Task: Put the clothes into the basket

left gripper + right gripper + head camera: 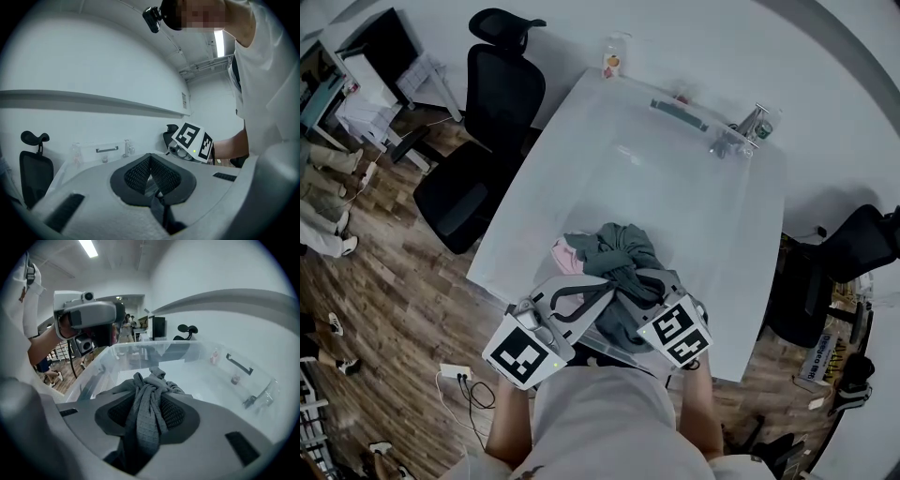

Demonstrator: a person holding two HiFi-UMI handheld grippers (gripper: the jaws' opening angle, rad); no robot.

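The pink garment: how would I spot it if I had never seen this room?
Find the big white table and look at its near edge, where clothes lie in a heap. The pink garment pokes out on the heap's left in the head view, beside a larger grey-green garment; it is the only pink piece.

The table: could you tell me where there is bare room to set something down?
The middle of the white table is bare, between the clothes pile at the near edge and the bottle, dark handle and metal fitting at the far edge. The pile is crowded by the left gripper and the right gripper, shut on the grey garment.
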